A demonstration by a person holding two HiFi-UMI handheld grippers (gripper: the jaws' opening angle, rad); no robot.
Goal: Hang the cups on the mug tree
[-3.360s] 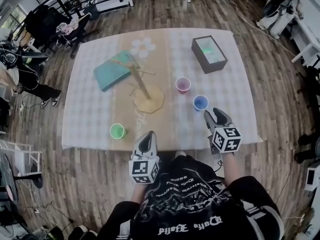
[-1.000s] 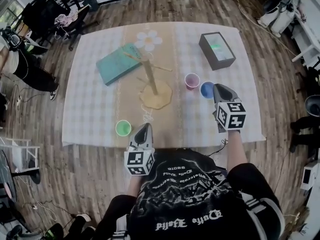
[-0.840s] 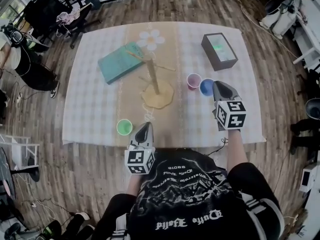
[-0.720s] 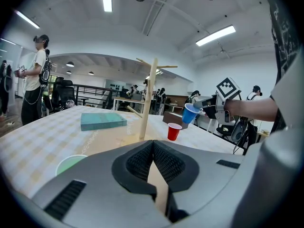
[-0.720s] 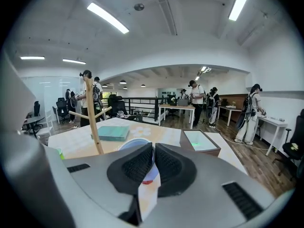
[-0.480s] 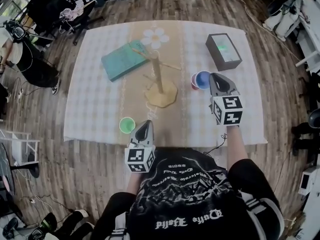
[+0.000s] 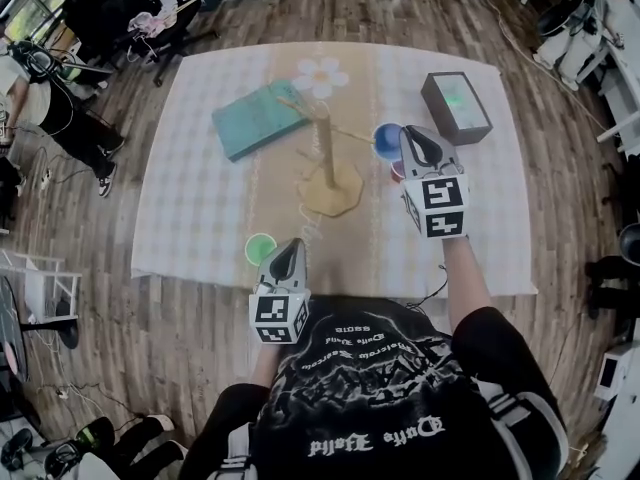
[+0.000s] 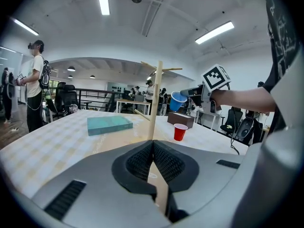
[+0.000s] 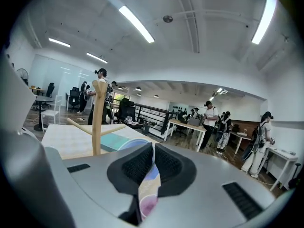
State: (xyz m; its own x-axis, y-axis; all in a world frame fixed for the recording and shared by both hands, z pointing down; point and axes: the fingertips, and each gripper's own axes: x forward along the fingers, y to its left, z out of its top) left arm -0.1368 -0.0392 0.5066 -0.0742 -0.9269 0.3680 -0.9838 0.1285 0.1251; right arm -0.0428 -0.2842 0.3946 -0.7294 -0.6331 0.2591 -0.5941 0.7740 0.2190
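Right gripper view, jaws pinching blue cup [image 7: 387, 140] (left gripper [image 7: 288, 249] closed, empty)

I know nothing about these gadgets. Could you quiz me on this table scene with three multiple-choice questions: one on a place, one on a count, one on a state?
1. Where on the checked tablecloth does the small green plastic cup stand?
A) near the person's edge
B) beside the dark box
C) on the teal book

2. How many cups are in sight?
A) two
B) three
C) five

3. What is the right gripper doing?
A) gaping empty
B) shut on the blue plastic cup, raised off the table
C) gripping the wooden mug tree

Answers:
1 A, it stands beside the left gripper.
2 B, green, blue and a red plastic cup.
3 B, the left gripper view shows the cup in the air.
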